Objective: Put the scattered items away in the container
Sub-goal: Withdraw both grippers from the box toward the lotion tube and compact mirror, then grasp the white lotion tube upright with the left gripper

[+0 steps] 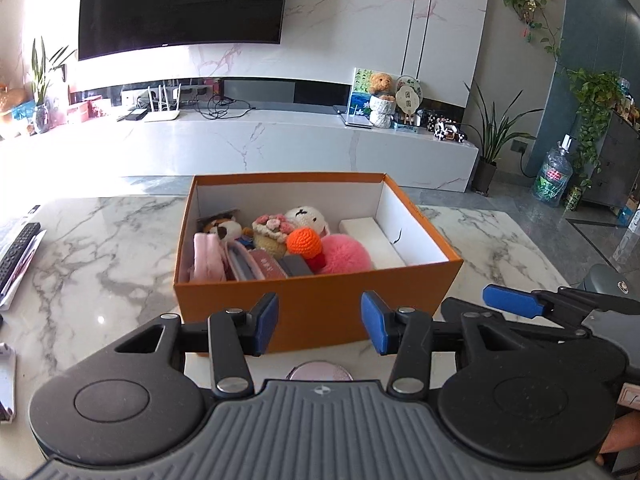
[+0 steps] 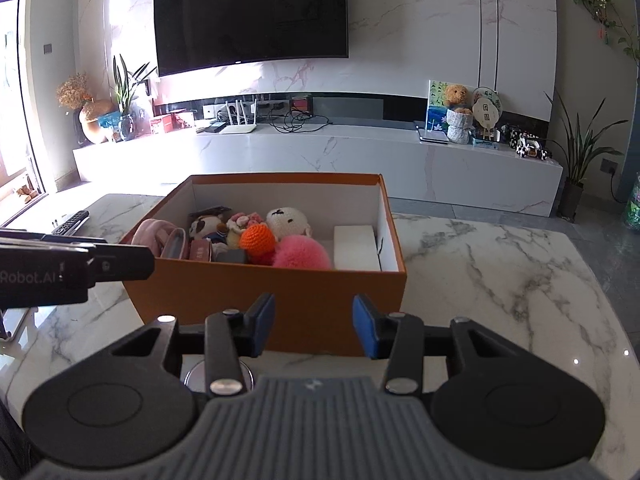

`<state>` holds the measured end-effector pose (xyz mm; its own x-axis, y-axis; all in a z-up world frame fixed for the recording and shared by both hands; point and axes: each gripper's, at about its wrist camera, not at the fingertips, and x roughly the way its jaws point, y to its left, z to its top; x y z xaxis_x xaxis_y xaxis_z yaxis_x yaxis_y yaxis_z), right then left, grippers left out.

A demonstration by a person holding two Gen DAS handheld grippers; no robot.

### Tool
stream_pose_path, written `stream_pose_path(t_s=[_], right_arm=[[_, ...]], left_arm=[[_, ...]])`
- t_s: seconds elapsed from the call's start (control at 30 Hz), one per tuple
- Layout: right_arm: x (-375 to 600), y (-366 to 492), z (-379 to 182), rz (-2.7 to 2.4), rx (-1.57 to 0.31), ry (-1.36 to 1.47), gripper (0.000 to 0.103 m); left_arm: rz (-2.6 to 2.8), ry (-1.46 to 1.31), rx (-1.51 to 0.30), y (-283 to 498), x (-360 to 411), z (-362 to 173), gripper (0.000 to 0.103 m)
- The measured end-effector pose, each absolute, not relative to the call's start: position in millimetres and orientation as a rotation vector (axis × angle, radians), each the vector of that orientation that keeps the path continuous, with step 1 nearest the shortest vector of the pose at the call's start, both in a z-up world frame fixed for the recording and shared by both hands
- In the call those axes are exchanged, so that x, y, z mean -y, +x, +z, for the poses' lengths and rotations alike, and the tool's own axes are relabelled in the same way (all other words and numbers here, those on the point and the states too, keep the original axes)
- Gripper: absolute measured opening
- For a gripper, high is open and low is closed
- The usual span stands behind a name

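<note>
An orange cardboard box point(image 1: 224, 296) point(image 2: 200, 284) stands open on the marble table. Inside lie a pink pompom point(image 1: 344, 254) point(image 2: 304, 254), an orange crocheted ball point(image 1: 305, 241) point(image 2: 258, 240), a white crocheted doll point(image 1: 306, 216) point(image 2: 286, 220), a white block point(image 1: 372, 240) point(image 2: 356, 246), a pink cloth item point(image 1: 208, 256) and other small toys. My left gripper point(image 1: 320, 324) hangs just in front of the box's near wall, open, with nothing between its pads. My right gripper point(image 2: 314, 328) is beside it, likewise open and empty. One blue pad point(image 1: 512, 301) of the right gripper shows at the right of the left wrist view.
A round metallic disc point(image 1: 320, 372) point(image 2: 200, 376) lies on the table point(image 1: 100, 264) under the grippers. A remote control point(image 1: 18, 256) point(image 2: 72, 222) and papers sit at the left edge. A TV console point(image 2: 320, 148) lies beyond the table. A hand point(image 1: 620, 432) shows at lower right.
</note>
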<state>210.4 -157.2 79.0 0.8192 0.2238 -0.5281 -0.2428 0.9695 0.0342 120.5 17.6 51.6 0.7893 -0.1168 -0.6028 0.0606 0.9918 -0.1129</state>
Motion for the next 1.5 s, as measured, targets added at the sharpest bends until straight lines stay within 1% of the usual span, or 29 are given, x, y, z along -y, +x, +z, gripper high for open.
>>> stream_pose_path(t_s=[0.23, 0.43, 0.53, 0.6, 0.67, 0.83, 1.0, 1.13, 1.3, 1.5], right_arm=[[162, 190, 67, 0.22, -0.601, 0.008, 0.047], [155, 174, 43, 0.25, -0.664, 0.033, 0.046], [148, 171, 31, 0.263, -0.692, 0.025, 0.044], [143, 175, 25, 0.278, -0.718, 0.025, 0.044], [136, 178, 20, 0.29, -0.736, 0.009, 0.044], [119, 185, 10, 0.344, -0.766, -0.017, 0.044], [98, 192, 2, 0.388, -0.769, -0.092, 0.044], [97, 201, -2, 0.384, -0.792, -0.087, 0.044], [101, 214, -5, 0.361, -0.822, -0.067, 0.044], [105, 222, -5, 0.328, -0.845, -0.056, 0.044]], left_arm=[[-0.077, -0.144, -0.704, 89, -54, 29, 0.053], [-0.059, -0.178, -0.752, 64, -90, 5, 0.053], [-0.027, -0.185, -0.795, 60, -102, -9, 0.053], [-0.026, -0.188, -0.806, 59, -107, -15, 0.054], [-0.029, -0.18, -0.812, 60, -108, -19, 0.058], [0.01, -0.198, -0.855, 71, -114, -34, 0.059], [-0.06, 0.031, -0.829, 75, -92, -34, 0.059], [-0.124, 0.258, -0.816, 77, -72, -42, 0.059], [-0.185, 0.357, -0.834, 83, -66, -48, 0.059], [-0.284, 0.565, -0.865, 92, -65, -56, 0.061]])
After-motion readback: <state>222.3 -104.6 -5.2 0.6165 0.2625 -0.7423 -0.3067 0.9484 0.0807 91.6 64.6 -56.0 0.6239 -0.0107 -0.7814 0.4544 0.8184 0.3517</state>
